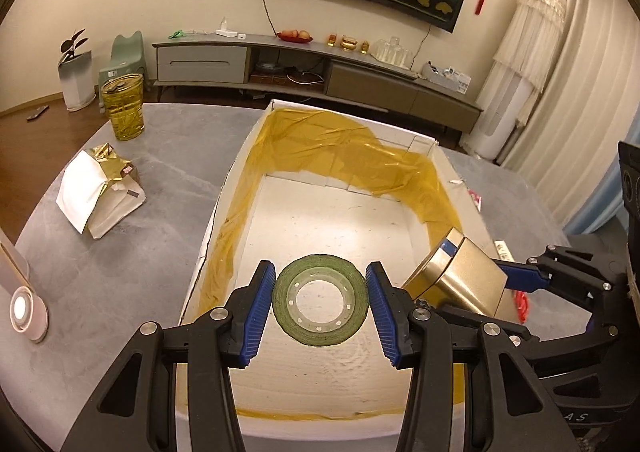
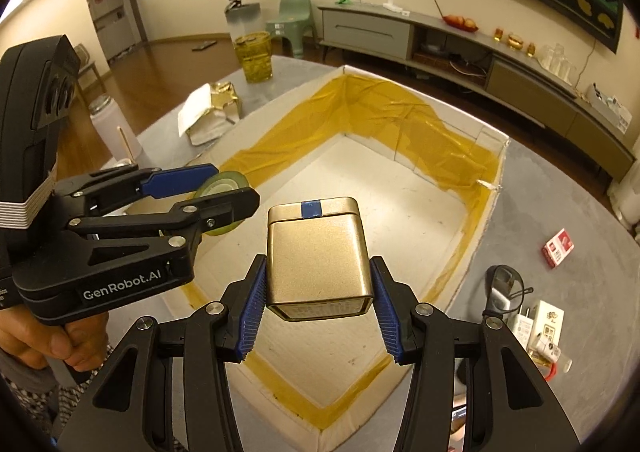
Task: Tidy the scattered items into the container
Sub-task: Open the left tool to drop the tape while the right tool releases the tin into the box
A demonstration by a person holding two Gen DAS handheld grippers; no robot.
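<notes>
A green tape roll (image 1: 282,304) hangs over the near end of the white cardboard box (image 1: 234,180), whose walls are lined with yellow tape. My left gripper (image 1: 320,272) is shut on the roll, one blue pad against each side. Seen from the right wrist, the left gripper (image 2: 230,186) and its tape roll (image 2: 220,208) hover above the box's left wall (image 2: 280,108). My right gripper (image 2: 318,262) is shut on a gold rectangular tin (image 2: 318,256) with a blue strip on its lid, tilted above the box floor. The tin (image 1: 460,280) also shows at the box's right side.
On the grey table, left of the box, lie a crumpled white-and-gold bag (image 1: 100,188) and a yellow-green glass jar (image 1: 124,106). A red card pack (image 2: 558,248), a charger and small packets (image 2: 536,324) sit to the right. A white bottle (image 2: 112,124) stands far left.
</notes>
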